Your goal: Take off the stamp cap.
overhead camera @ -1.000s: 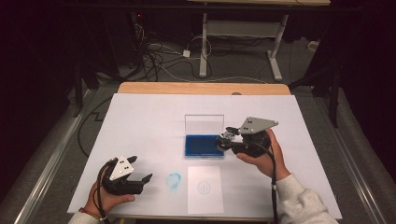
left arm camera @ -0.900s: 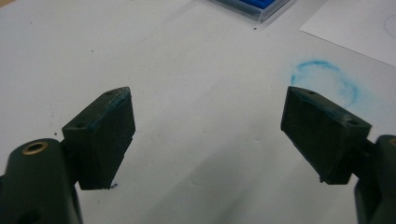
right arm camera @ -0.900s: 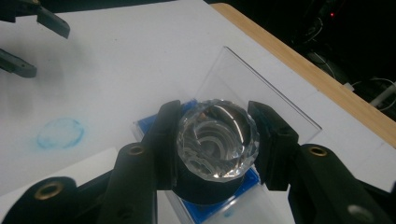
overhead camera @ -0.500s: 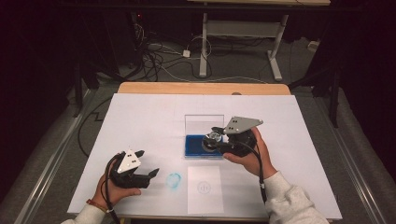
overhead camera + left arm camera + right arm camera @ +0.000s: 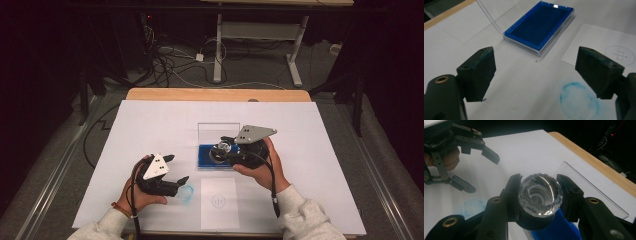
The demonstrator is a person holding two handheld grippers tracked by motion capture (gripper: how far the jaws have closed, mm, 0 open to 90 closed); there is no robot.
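A round stamp with a faceted clear knob [image 5: 540,195] sits between the jaws of my right gripper [image 5: 541,186], which is shut on it. That gripper [image 5: 222,150] holds the stamp over the blue ink pad [image 5: 206,157], whose clear lid [image 5: 218,134] stands up behind it. My left gripper [image 5: 177,168] is open with nothing between its pads, just left of a faint blue ring print [image 5: 186,194] on the white sheet. In the left gripper view the ink pad [image 5: 539,26] lies ahead and the ring print [image 5: 579,101] sits low right, near the right pad.
A small white card with a printed circle target [image 5: 218,202] lies near the front edge, right of the ring print. The white sheet [image 5: 150,125] covers most of the wooden table [image 5: 215,94]. Cables and a desk frame lie on the floor beyond.
My right gripper has carried the stamp left, from beside the ink pad to over it. The left gripper has moved right and a little forward, close to the blue ring print.
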